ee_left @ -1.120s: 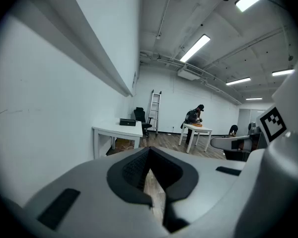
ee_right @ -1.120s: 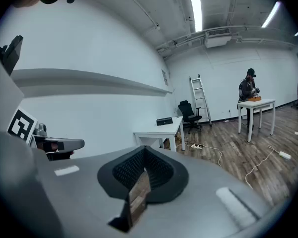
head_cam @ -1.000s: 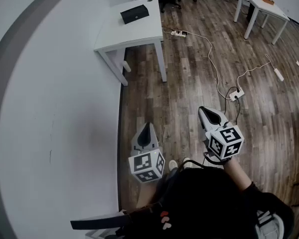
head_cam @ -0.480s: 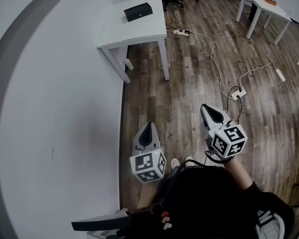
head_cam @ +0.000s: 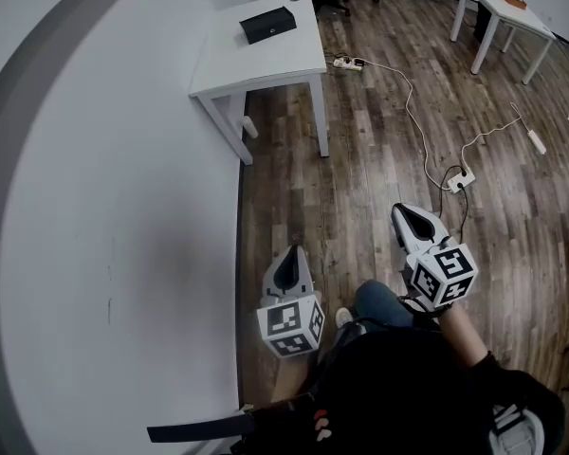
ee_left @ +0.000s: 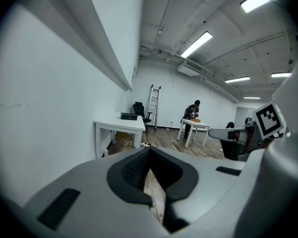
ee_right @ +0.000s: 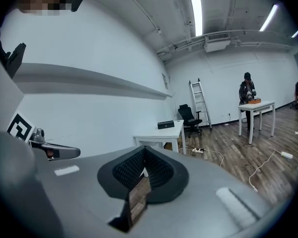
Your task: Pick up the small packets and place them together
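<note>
Hovering over the wooden floor [head_cam: 379, 150], the left gripper [head_cam: 290, 255] and the right gripper [head_cam: 400, 212] both have their jaws pressed together on nothing, pointing toward a white table [head_cam: 266, 64] by the wall. A black box [head_cam: 268, 24] lies on that table; the packets cannot be made out.

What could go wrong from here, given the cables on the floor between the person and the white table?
The power strip and its white cable lie on the floor ahead, so a foot could catch on them. No small packets show anywhere. Only a black box sits on the white table, so the search may stall. The left tongs hang near the wall and could scrape it.
</note>
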A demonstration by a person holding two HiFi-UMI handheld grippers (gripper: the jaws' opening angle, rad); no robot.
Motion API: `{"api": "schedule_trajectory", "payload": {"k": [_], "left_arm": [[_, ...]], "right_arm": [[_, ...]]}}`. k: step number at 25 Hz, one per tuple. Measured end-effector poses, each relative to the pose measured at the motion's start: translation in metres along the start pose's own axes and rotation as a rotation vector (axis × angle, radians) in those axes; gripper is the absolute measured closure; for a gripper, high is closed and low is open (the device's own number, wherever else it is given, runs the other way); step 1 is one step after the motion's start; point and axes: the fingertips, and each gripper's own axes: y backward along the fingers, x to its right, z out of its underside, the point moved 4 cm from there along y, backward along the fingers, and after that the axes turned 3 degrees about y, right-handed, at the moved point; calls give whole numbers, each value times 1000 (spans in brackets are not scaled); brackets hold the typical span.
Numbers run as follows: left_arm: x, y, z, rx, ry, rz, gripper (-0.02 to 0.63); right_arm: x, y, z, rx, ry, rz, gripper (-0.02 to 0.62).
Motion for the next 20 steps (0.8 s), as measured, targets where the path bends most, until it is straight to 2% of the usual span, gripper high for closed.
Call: {"api": "schedule_trajectory", "payload": {"k": [6,9,13,17,20], "left_arm": [[-23,-43,-12,5,-11,-16,607],[-22,-83,-28,22,-71,11,607],[-22,-150,-60,36,-74,13,607],[-23,-207,-99,69,-57,-30,607],[-28,-241,-117,90,-54,-92,607]], "right_arm": [[24,-50,1,-14,-1,4,594],[50,-90,-7,-24,8,-10,594],[90,-151,-29,-17,6,-38,594],[131,-205,-57,-26,-5,-113,592],[162,-237,-73,-24,-1,-123,592]]}}
